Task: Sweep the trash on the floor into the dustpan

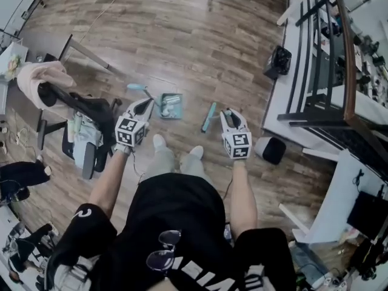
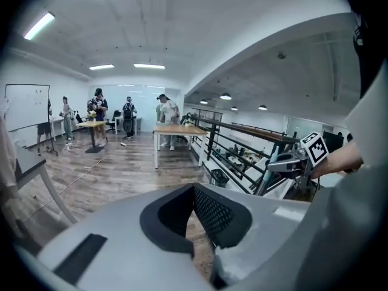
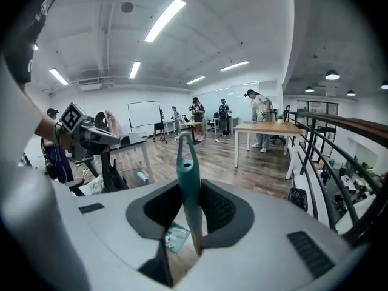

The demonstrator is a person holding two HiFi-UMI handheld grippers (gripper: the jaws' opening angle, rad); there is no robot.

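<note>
Dustpan [image 1: 171, 106] on floor [image 1: 182, 41] in head view, right fingers [image 3: 222, 211] clamping brush [image 3: 189, 180], left fingers [image 2: 213, 214] together.

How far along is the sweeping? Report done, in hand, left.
Done: pale trash appears to sit in the dustpan on the floor. In hand: the right gripper grips the teal brush; the left gripper is shut, empty. Left: probably only picking up the dustpan; no loose trash shows nearby.

On floor [image 1: 182, 53]: dustpan [image 1: 170, 106] left of brush [image 1: 208, 116], ahead of feet [image 1: 159, 142]
</note>
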